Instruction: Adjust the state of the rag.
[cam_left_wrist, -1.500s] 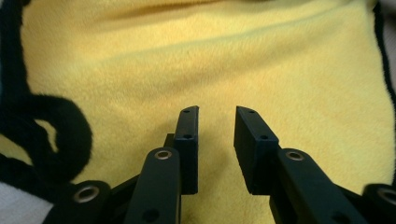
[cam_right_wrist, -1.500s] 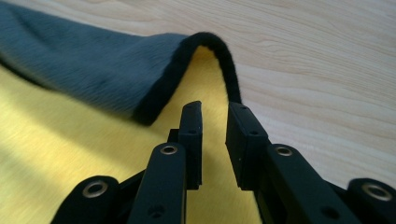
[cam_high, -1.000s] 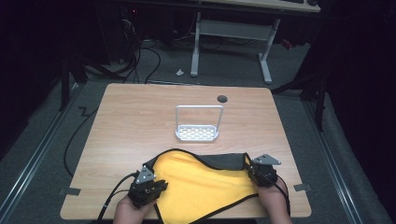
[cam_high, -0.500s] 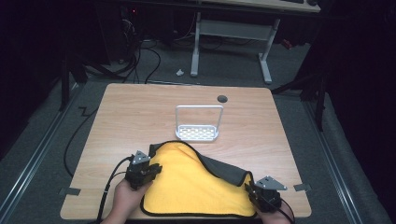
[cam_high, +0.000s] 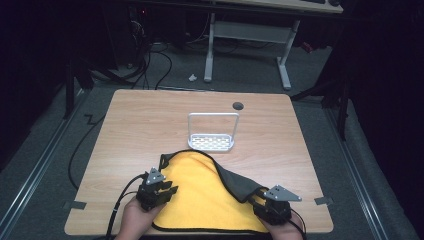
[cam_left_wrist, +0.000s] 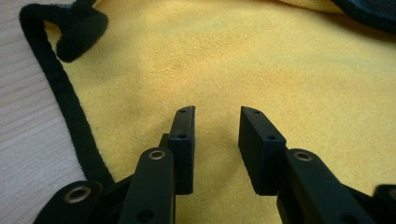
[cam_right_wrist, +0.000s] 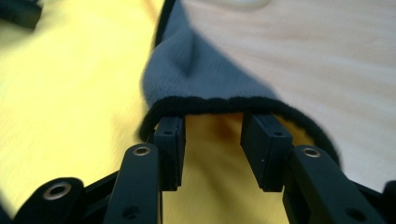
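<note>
At the near edge of the table (cam_high: 150, 115) the yellow cloth (cam_high: 200, 195) lies spread between the two claws. The left gripper (cam_high: 161, 190) sits on the cloth's left margin, jaws apart with bare yellow pile showing in the gap; they have just been opening, and nothing is pinched. Just to its left in the left gripper view runs the black hem (cam_left_wrist: 70, 112), and beyond that hem is bare wood.

The right gripper (cam_high: 264, 201) stands at the cloth's near right corner. Its jaws have also just been opening and now stand apart; in the right gripper view the folded-over grey flap (cam_right_wrist: 196, 74) lies just ahead of the tips with its hem draped across them — whether the pads touch it I cannot tell.

The cloth's long axis runs roughly from the near right corner toward the far left, where a curled corner points away past the left claw. The grey fold slants along the right side.

Farther off, the white wire rack (cam_high: 212, 134) stands upright just beyond the cloth's far edge — open tabletop lies either side of it and behind.
</note>
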